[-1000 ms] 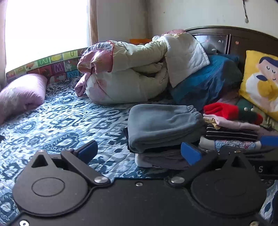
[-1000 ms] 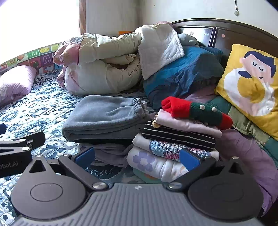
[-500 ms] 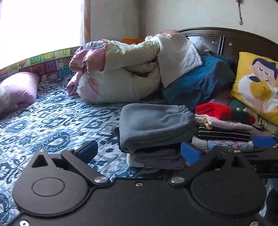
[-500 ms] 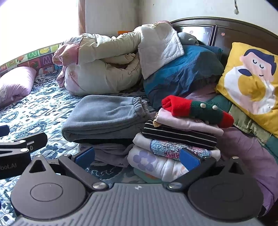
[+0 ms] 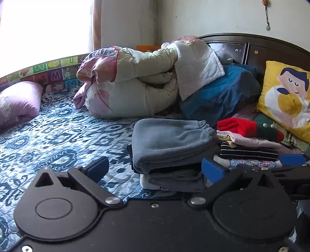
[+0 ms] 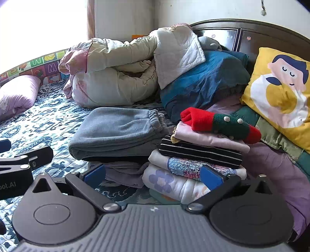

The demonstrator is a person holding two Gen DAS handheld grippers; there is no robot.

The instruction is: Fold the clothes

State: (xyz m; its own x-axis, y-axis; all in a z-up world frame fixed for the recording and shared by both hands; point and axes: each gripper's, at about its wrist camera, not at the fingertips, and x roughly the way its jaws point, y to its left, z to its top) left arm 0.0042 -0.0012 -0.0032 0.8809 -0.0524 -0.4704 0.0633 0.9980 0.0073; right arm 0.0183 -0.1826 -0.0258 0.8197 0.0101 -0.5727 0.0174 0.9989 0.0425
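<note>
Both claws (image 5: 154, 169) (image 6: 153, 175) spread wide, empty; open bedspread (image 5: 58, 131) left of folded stacks (image 6: 120, 133).

A bed (image 5: 58, 131) with a blue patterned cover fills the room. A dark wooden headboard (image 5: 271, 46) stands far right, a bright window (image 5: 44, 29) far left, pale walls (image 5: 213, 17) behind.

A lived-in home bedroom.
A bed with a blue patterned quilted cover (image 5: 58, 135), dark wooden headboard (image 6: 251, 31), rolled cream duvet (image 6: 116, 81), yellow cartoon-print pillow (image 6: 281, 89), and stacks of folded clothes (image 6: 193, 155).
</note>
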